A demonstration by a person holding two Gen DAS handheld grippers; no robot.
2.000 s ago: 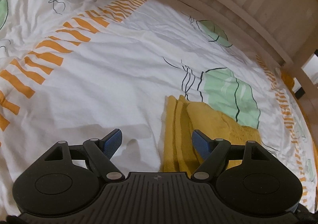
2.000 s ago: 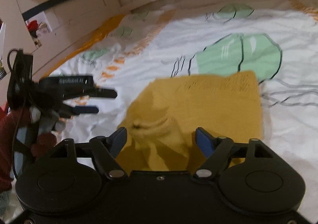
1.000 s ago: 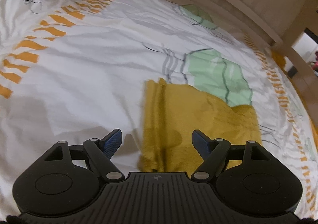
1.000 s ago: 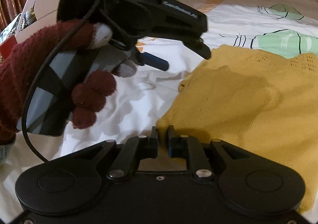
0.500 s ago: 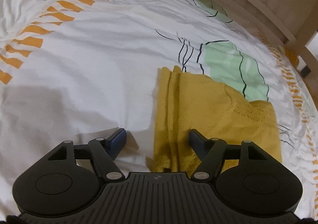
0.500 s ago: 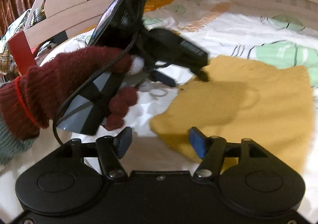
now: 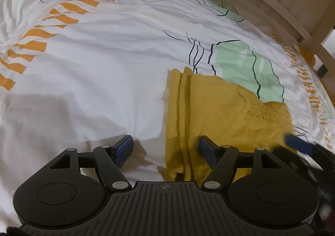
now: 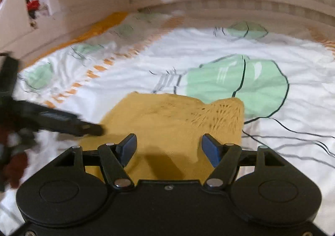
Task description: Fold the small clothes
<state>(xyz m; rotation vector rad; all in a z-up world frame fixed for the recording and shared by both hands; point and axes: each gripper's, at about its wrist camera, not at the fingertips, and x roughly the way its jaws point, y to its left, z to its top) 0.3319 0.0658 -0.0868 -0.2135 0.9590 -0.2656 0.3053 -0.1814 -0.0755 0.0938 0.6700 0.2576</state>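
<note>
We have the yellow knit garment (image 7: 219, 110) lying folded on the white bedsheet (image 7: 94, 68), with both the left gripper (image 7: 165, 148) and right gripper (image 8: 168, 148) spread wide and holding nothing; the right one's jaws have just been opening. For a neat next fold, we judge it best to pinch all the stacked layers at the near edge together and carry them over evenly

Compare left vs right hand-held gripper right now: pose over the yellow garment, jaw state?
The left hand-held gripper straddles the yellow garment's layered folded edge, one finger over the white bedsheet; the right hand-held gripper sits squarely over the garment's middle. The left view is sharp; the right view is motion-blurred, and its jaws have just been opening. Shared: both open, nothing gripped, blue pads, pointing down at the garment.
</note>
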